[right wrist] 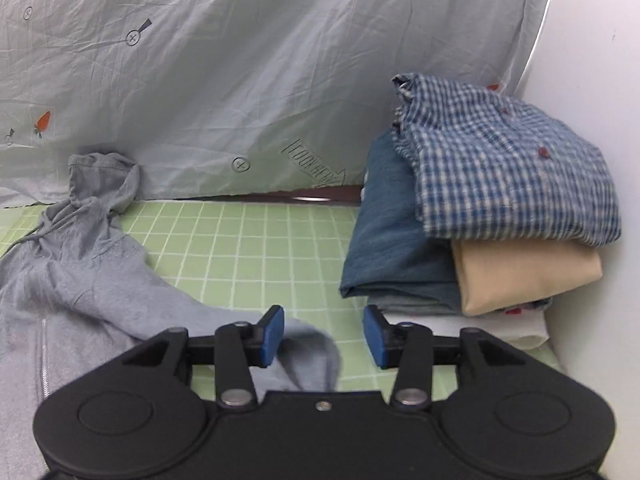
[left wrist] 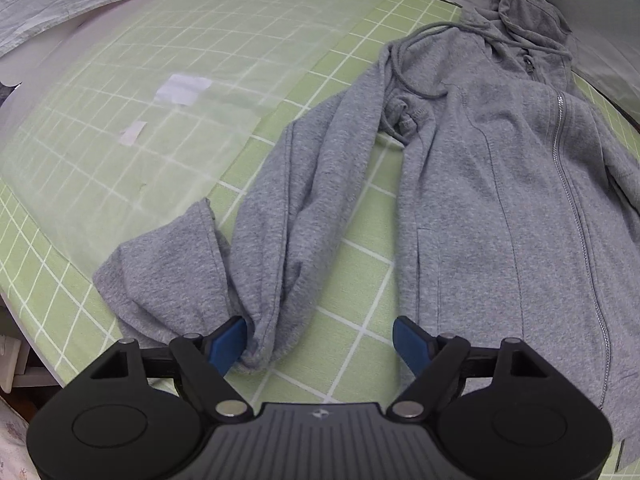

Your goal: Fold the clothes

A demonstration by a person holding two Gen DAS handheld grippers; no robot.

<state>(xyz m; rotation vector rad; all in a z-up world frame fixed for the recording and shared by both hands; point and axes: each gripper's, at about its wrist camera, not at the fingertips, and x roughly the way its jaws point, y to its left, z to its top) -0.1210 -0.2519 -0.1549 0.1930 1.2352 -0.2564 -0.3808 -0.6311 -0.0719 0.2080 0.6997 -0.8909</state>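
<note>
A grey zip hoodie (left wrist: 500,200) lies face up on the green grid mat (left wrist: 360,272), hood at the far end. One sleeve (left wrist: 288,216) runs down toward my left gripper (left wrist: 320,344), which is open wide. That sleeve's bunched end sits against the left blue pad (left wrist: 228,344); nothing is pinched. In the right wrist view the hoodie (right wrist: 72,280) lies at the left. Its other sleeve end (right wrist: 312,352) shows in the gap of my right gripper (right wrist: 324,336), beside the left pad (right wrist: 272,336). These pads stand apart and do not press on the cloth.
A stack of folded clothes stands at the right: a blue checked shirt (right wrist: 500,168) on top, blue denim (right wrist: 392,240), a tan piece (right wrist: 520,272). A pale blue sheet (right wrist: 240,80) hangs behind the mat. A translucent plastic sheet (left wrist: 160,128) covers the mat's left part.
</note>
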